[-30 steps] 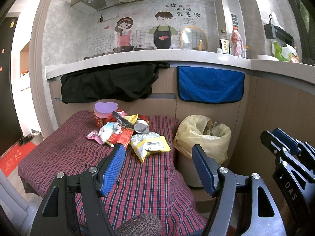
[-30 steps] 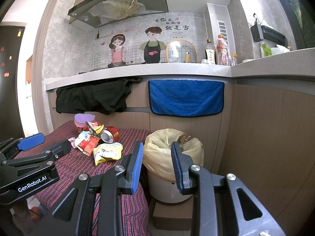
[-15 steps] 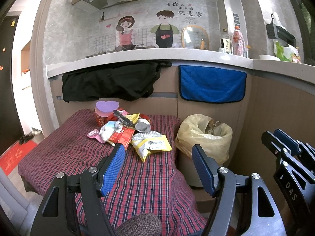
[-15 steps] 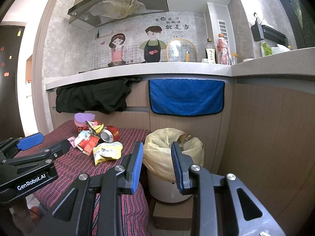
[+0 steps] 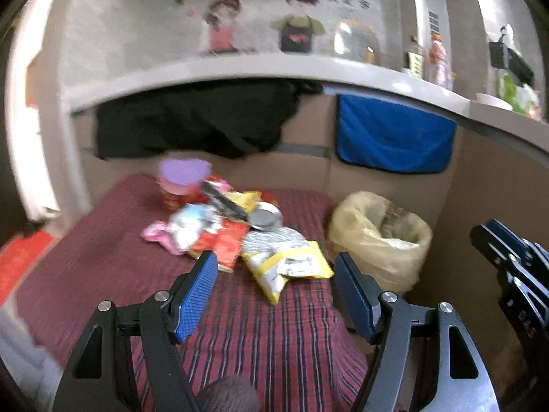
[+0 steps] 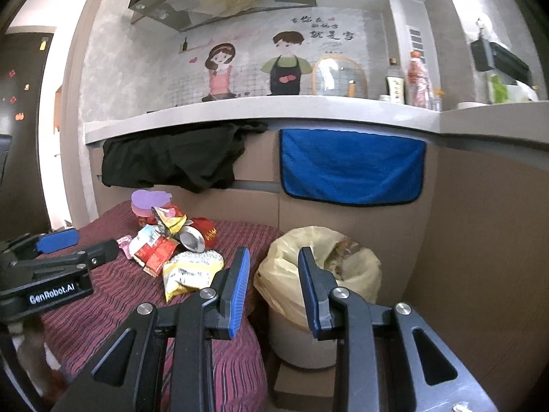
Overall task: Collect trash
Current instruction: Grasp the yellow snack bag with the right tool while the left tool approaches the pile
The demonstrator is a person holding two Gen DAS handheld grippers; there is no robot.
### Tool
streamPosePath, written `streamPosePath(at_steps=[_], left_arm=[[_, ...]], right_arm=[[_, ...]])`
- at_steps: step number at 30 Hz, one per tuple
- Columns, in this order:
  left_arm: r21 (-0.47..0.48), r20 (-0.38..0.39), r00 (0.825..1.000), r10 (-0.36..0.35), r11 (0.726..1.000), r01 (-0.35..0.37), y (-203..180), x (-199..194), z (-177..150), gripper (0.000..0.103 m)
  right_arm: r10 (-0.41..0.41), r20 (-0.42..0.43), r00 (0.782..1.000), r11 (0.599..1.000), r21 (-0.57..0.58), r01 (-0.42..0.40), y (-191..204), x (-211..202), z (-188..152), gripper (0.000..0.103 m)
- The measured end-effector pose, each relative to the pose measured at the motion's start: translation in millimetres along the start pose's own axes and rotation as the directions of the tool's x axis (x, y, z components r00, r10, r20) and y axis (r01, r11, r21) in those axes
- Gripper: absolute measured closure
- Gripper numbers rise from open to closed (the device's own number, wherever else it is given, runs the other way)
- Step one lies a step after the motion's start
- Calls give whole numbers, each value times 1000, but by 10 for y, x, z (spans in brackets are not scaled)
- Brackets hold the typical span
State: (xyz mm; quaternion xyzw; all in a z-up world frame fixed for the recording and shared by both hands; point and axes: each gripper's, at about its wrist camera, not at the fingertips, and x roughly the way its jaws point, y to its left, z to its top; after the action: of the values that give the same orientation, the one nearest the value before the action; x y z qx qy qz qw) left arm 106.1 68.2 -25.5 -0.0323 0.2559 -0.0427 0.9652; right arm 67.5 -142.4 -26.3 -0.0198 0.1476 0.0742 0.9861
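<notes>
A heap of trash lies on the red plaid tablecloth (image 5: 113,274): a yellow and white snack bag (image 5: 288,264) (image 6: 188,273), red wrappers (image 5: 223,243) (image 6: 156,250), a pink wrapper (image 5: 156,233), a crushed silver can (image 5: 264,214) (image 6: 192,238) and a red cup with a purple lid (image 5: 183,178) (image 6: 151,202). A bin lined with a yellow bag (image 5: 381,237) (image 6: 322,267) stands to the table's right. My left gripper (image 5: 274,288) is open, close before the snack bag, holding nothing. My right gripper (image 6: 272,286) is open with nothing between its pads, in front of the bin.
A counter runs behind the table, with a black cloth (image 6: 171,158) and a blue towel (image 6: 350,166) hanging from its edge. Bottles (image 6: 417,82) stand on it. A wooden panel wall (image 6: 480,240) lies to the right of the bin. A cardboard box (image 6: 302,381) sits under the bin.
Both grippers have moved forward toward the table and the bin, so the trash heap looks larger; the left wrist view is blurred by the motion. Neither gripper's jaws changed.
</notes>
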Motion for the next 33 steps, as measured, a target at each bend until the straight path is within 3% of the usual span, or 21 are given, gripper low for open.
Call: streamPosePath(at_steps=[2,3,7,12,15,18,23,27,31,33], left_arm=[[-23,-54,996,-68,997,67,212,222,89,32],[-35,-54,996,-70,997,69,329,304,114,32],[-43,-2,1000,13,999,-13,640,511,206,32],[-146,-11,1000,9,989,-10,1176,778,334,32],[-191,21,999,38,981,-33,1398,854,321,32],[-188,-1,999,49,981,-48,1510,997,267,33],[-230,12,1000,17,973,-14,1593,1132,203,32],[-241,3,1000,3,971,-2,1612,1207,215,32],[-202,-5,1000,-6,979,5,1550,1240,141,32],[-177,-41,999,-6,984,-2,1503,1307,80,32]], right_arm=[[7,-3,1000,1000,-10,-7,48,160,43,75],[15,-3,1000,1000,-15,-15,78,236,64,75],[48,-18,999,998,-43,-48,253,568,127,75],[137,-68,988,988,-67,-141,500,1039,157,75],[216,-126,968,970,-83,-228,636,1324,110,75],[276,-188,943,952,-78,-295,708,1547,28,75],[377,-303,875,913,-34,-406,742,1958,-188,76],[383,-357,852,909,-20,-417,740,2222,-276,76],[363,-359,860,924,24,-381,633,2317,-385,75],[374,-385,844,923,61,-381,589,2358,-468,70]])
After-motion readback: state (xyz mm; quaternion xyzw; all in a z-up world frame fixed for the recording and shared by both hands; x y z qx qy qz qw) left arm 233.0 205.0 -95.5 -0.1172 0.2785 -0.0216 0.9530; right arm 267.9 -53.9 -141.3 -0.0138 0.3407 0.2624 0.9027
